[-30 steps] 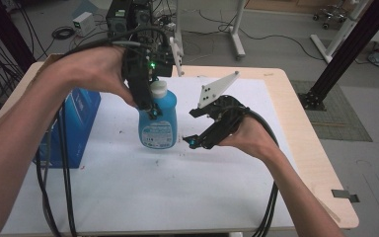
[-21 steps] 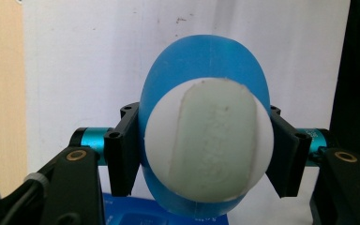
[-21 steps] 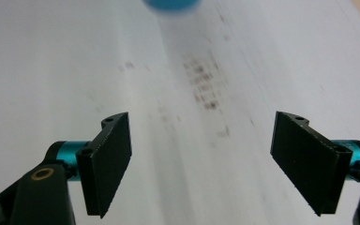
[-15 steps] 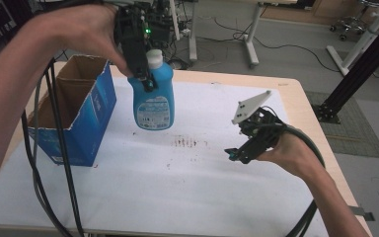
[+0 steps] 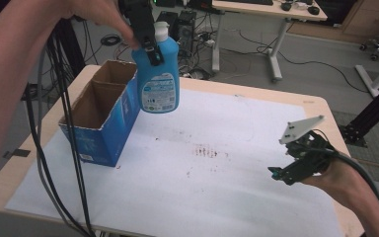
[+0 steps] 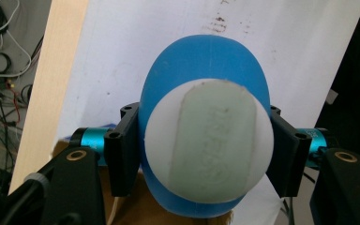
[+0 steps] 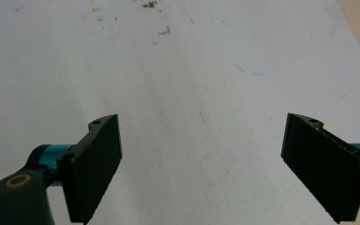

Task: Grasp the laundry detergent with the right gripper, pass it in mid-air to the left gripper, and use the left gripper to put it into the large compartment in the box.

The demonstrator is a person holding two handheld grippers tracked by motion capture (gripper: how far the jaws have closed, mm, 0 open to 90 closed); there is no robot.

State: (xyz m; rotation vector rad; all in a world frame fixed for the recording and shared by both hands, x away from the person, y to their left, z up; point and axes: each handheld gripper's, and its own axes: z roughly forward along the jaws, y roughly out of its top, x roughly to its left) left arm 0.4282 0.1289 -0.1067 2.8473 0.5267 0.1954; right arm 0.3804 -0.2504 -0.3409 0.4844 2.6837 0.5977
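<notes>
While airborne, blue bottle (image 6: 201, 154) between left fingers (image 6: 122, 150).

Lab room beyond a wooden table

A light wooden table (image 5: 321, 106) bears a white sheet (image 5: 217, 173) stained with brown specks. Grey floor (image 5: 321, 64) lies beyond, strewn with black cables (image 5: 111, 39). A white-legged desk (image 5: 271, 44) stands far centre, a black frame post (image 5: 375, 111) at right, chair castors (image 5: 375, 44) far right.
</notes>
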